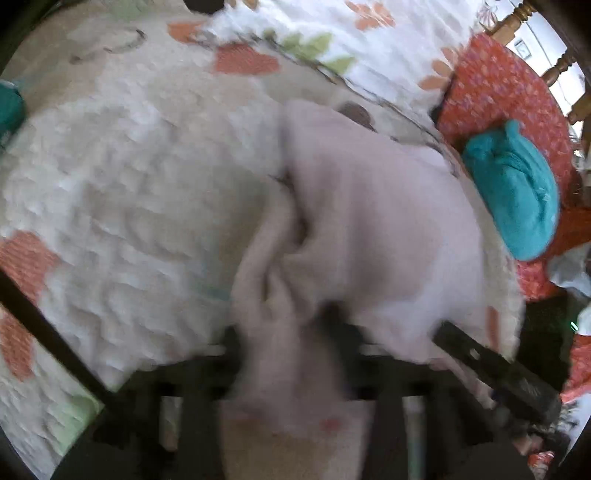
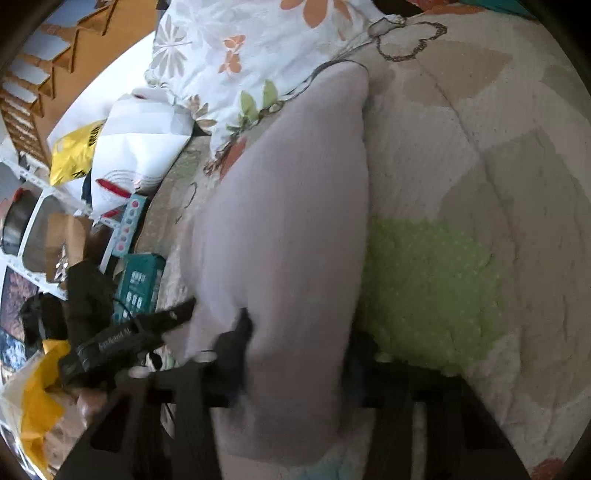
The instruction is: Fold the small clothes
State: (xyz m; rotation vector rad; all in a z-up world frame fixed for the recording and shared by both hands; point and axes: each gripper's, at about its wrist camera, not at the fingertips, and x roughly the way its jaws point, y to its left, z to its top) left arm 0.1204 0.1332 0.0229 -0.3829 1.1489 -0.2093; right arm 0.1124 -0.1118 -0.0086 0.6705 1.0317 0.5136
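Pale pink garment: one, bunched on quilt
Left gripper: pinching its cloth
Right gripper: cloth between fingers, grip unclear
Teal bundle: one

The garment is a soft, matt knit cloth in pale pink, smooth-faced with loose folds. Under it the quilt is puckered, stitched cotton, rough and matt, with printed orange and green patches. The teal cloth beside it looks like thick, nubby terry. The red cloth is thin printed fabric. The rail behind it is turned wood with a glossy varnish. The gripper fingers are matt black plastic. In the right wrist view, the white bag and yellow bag are crinkled, shiny plastic film; the teal box is smooth printed card.
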